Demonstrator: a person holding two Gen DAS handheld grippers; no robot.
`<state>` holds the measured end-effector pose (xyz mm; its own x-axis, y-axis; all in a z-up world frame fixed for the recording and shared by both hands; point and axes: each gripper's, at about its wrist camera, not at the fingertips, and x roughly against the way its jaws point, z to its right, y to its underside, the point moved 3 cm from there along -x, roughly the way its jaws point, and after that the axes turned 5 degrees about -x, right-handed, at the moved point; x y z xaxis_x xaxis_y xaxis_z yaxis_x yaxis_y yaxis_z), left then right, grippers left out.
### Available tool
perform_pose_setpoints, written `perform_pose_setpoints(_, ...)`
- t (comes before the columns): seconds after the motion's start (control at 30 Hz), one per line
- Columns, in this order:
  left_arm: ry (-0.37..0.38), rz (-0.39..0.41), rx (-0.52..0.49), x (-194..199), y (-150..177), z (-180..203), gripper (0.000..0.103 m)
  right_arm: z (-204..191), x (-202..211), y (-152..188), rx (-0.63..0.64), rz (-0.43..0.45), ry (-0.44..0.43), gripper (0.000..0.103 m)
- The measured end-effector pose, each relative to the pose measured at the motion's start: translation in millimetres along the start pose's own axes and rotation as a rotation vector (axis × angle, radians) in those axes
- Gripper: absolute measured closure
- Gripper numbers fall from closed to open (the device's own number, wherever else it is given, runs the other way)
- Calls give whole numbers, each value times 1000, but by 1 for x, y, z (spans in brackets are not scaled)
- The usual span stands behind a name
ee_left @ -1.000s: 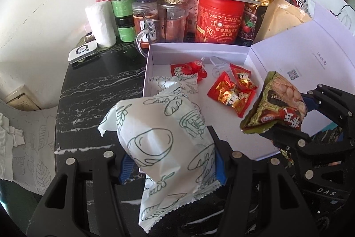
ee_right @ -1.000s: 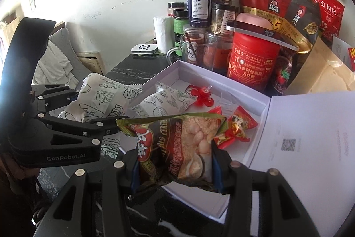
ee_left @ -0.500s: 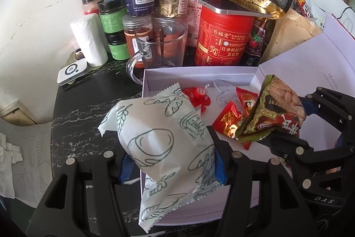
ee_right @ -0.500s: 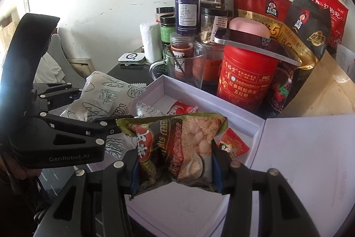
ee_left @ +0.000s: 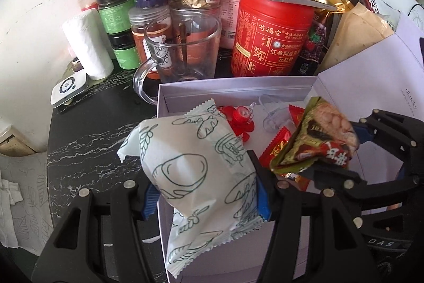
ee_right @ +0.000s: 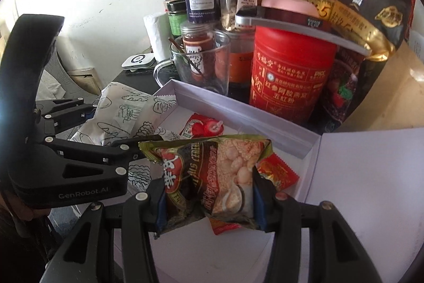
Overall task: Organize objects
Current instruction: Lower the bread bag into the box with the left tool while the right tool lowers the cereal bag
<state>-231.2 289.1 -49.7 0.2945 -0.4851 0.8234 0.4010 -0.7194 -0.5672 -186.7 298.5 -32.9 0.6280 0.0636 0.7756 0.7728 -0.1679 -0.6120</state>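
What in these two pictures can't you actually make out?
- Left wrist view: the white box floor near us, hidden by the white snack packet in the left gripper.
- Right wrist view: the red candy wrapper, partly behind the green snack bag in the right gripper.
- Both views: jar labels, too small to read.

Hand-held grippers: 2 | white box (ee_left: pixel 238 93): 1 | glass mug (ee_left: pixel 182 49): 1 | red canister (ee_left: pixel 273 39): 1 | paper roll (ee_left: pixel 87 44): 1
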Motion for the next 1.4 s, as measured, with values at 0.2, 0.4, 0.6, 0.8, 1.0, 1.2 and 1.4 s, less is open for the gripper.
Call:
perform_pose_setpoints(0.2,19,-14,-23,3,3,6,47,-1,-2,5,-22,-15,-12,52)
perform_pose_setpoints(0.4,27,-73,-46,-2,8,16,47,3,0,16,-26,-41,5,52)
perform_pose_setpoints(0.6,10,-108,-45,0,15,20,47,2,-4,27,-15,-79,10,52)
perform_pose_setpoints(0.8,11,-123,-33,3,19,18,46,0,-7,37,-12,-108,1,52)
perform_pose_setpoints(1.0,10,-126,-13,3,20,16,46,0,-11,40,-4,-122,26,51)
perform_pose_setpoints(1.2,8,-144,13,6,30,13,46,-7,-10,44,18,-123,34,51)
perform_pose_setpoints(1.4,9,-137,42,8,33,10,46,-8,-12,45,16,-127,41,51)
